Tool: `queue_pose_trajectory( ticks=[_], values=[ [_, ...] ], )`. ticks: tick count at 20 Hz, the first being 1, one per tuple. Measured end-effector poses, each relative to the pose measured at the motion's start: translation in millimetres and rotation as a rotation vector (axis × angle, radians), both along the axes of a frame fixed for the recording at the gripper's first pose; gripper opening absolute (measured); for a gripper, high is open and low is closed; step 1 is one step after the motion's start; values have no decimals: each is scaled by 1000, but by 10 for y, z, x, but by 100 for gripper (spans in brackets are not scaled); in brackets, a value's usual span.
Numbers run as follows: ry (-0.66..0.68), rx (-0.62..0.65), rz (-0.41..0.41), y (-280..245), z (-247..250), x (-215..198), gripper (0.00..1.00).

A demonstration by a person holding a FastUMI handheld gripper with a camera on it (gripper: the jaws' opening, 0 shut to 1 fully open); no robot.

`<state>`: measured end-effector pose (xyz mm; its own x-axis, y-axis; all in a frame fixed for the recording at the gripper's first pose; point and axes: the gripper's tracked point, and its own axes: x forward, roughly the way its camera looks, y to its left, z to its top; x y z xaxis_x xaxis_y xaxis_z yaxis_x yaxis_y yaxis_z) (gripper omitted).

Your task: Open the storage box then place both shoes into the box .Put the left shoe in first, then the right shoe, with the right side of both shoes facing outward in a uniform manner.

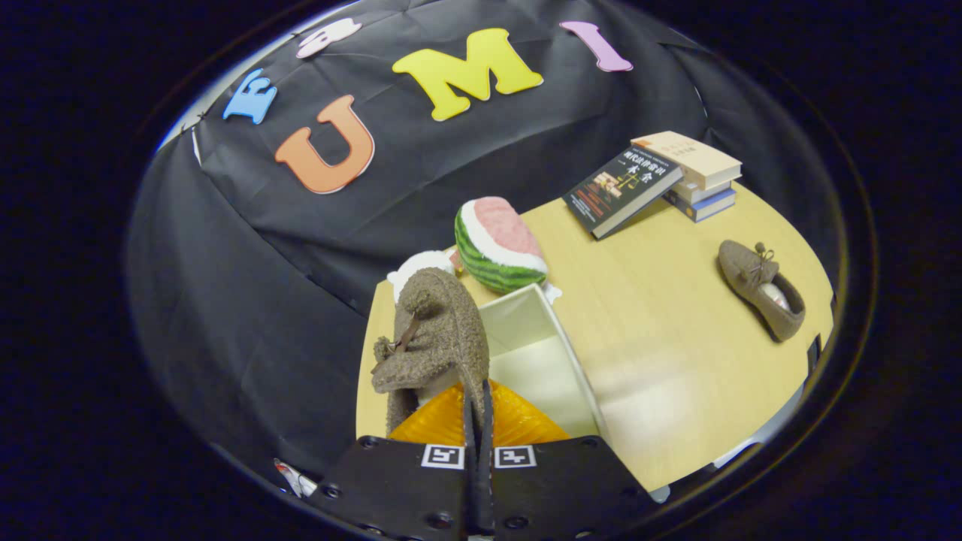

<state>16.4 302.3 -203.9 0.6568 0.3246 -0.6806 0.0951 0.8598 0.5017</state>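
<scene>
a: leftmost?
b: fuzzy brown lace-up shoe (432, 338), pinched by its thin edge between the gripper (478, 421) fingers, pressed nearly together on it; hanging toe-up just over the open white storage box (537, 353).
a: under it?
b: ribbed orange piece (518, 424), just ahead of the fingers, beside the box's near wall.
a: beyond the box?
b: plush watermelon slice (497, 244), touching the box's far corner; something white (421, 264) peeking behind the shoe, hard to tell what.
a: further right?
b: dark book leaning on a stack of books (695, 180) at the back of the pale wooden table (661, 361).
a: rightmost?
b: matching brown shoe (760, 288), lying on the table well apart from the box, laces tied, opening towards the near edge.
</scene>
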Motion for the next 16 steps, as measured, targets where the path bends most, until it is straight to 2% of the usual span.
queue_pose_trajectory(
  ticks=[7, 16],
  values=[
    [116, -33, -6, 314, -578, -58, 0],
    [153, -85, 2, 397, -864, -13, 0]
  ],
)
